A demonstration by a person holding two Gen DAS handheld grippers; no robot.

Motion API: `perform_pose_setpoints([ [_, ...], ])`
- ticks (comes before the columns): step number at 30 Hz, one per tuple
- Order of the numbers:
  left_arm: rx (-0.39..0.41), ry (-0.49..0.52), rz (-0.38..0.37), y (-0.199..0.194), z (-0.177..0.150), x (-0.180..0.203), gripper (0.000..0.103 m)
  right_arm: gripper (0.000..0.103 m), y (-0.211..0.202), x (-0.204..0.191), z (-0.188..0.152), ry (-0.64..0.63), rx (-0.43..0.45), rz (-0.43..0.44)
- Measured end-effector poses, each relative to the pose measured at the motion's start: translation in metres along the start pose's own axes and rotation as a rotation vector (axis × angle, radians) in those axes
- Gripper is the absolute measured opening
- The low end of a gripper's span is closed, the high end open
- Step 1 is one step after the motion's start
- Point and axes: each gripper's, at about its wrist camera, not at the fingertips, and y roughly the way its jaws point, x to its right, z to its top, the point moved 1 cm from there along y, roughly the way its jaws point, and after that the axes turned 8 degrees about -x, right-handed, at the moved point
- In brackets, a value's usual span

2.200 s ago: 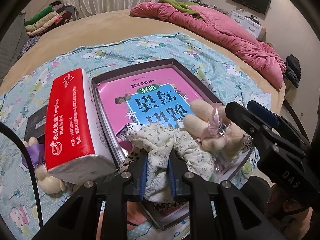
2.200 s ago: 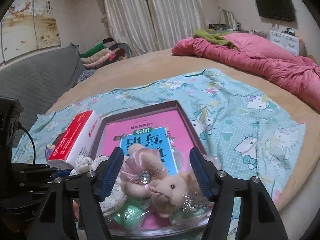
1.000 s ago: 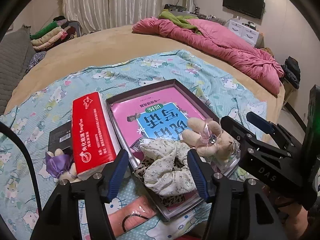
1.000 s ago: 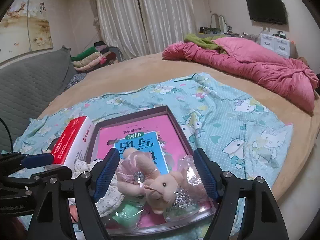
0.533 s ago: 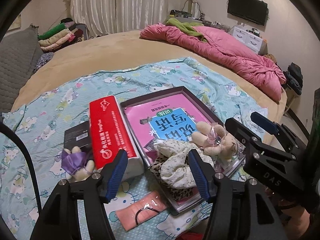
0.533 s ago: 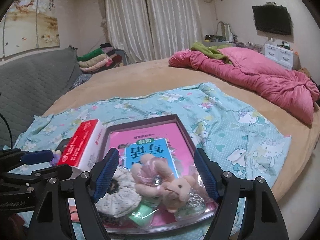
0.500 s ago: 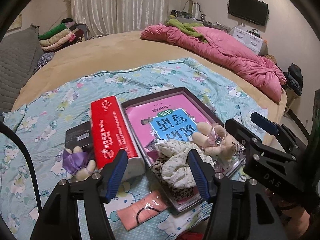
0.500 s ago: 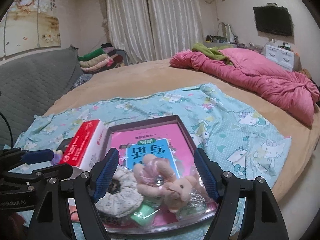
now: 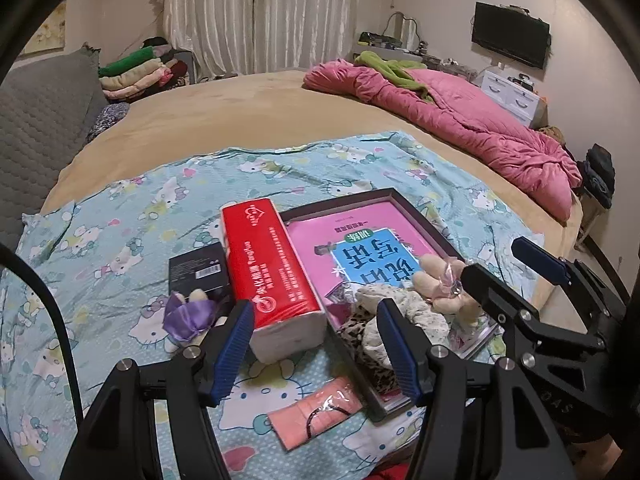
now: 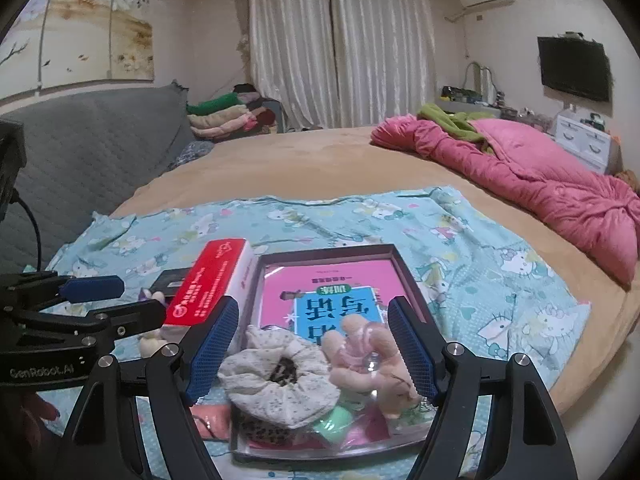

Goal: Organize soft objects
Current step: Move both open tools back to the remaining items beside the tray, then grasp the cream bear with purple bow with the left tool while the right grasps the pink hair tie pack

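A dark-rimmed box lies on the Hello Kitty cloth and holds a pink book, a white floral scrunchie and a beige plush toy in plastic. A red tissue pack lies left of the box. A purple-bowed plush lies left of the pack, and a pink packet with a black hair tie in front. My left gripper is open and empty above the pack's near end. My right gripper is open and empty above the scrunchie and plush.
A black flat box lies behind the purple plush. A pink quilt lies at the bed's far right. Folded clothes are stacked at the back left, beside a grey sofa. The bed's edge drops off at right.
My left gripper let go of the scrunchie, which now lies in the box, then opened and drew back. Both grippers have pulled up and back from the box.
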Motion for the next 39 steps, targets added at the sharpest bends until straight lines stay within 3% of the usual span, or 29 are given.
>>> perform_pose_setpoints([
  [23,-0.040,-0.109,0.042,-0.002,-0.032,-0.068,0.063,0.078,0.005,-0.065,-0.019,-0.222,-0.075,0.086],
  [27,-0.060,-0.151,0.057,0.004,-0.041,-0.090,0.063,0.078,0.013,-0.082,-0.030,-0.315,-0.124,0.117],
  [34,-0.116,-0.236,0.062,0.026,-0.062,-0.130,0.063,0.079,0.036,-0.129,-0.067,-0.605,-0.234,0.152],
  [39,-0.145,-0.289,-0.002,0.047,-0.069,-0.148,0.063,0.078,0.068,-0.146,-0.086,-0.741,-0.344,0.126],
])
